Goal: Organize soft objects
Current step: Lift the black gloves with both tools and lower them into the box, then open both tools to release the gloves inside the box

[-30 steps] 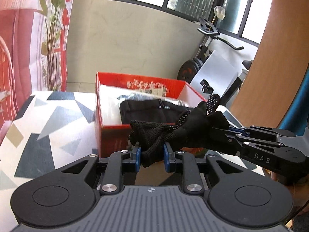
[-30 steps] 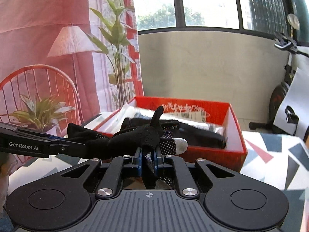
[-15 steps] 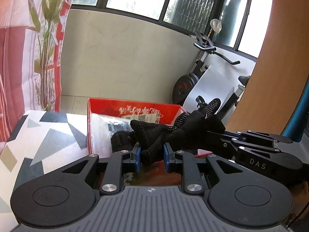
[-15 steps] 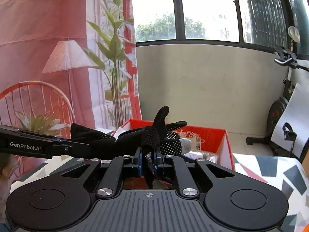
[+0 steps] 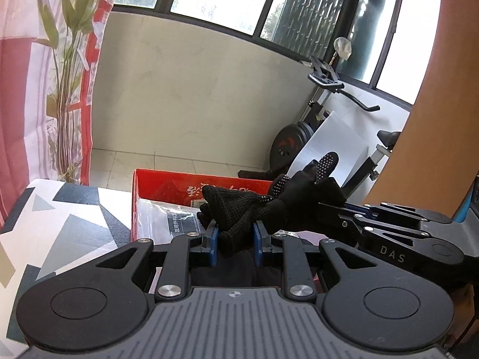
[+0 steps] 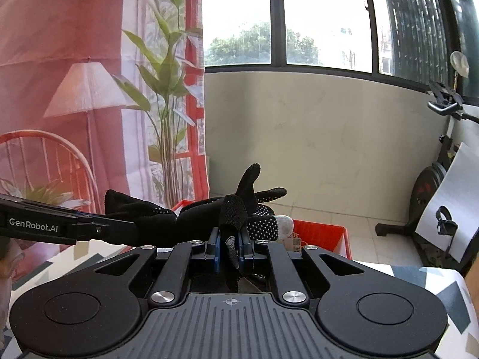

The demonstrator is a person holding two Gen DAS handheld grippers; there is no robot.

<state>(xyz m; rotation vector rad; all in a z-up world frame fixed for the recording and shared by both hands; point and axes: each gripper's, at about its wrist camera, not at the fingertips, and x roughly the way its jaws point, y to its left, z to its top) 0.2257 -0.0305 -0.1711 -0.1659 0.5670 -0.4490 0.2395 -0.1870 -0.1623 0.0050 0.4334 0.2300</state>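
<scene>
Both grippers are rising; the red box [image 5: 167,190] is sinking in view, its contents mostly hidden. Left gripper [image 5: 235,237] and right gripper [image 6: 230,246] are each clamping an end of the black dotted glove [image 5: 269,206], stretched between them above the box.

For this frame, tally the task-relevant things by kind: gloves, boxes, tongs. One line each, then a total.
Black knit gloves: 1 bundle held between both tongs; whether it is one glove or a pair cannot be told.
Red box: 1
Tongs: 2, left tongs and right tongs, both shut on the gloves.
Total: 4
</scene>
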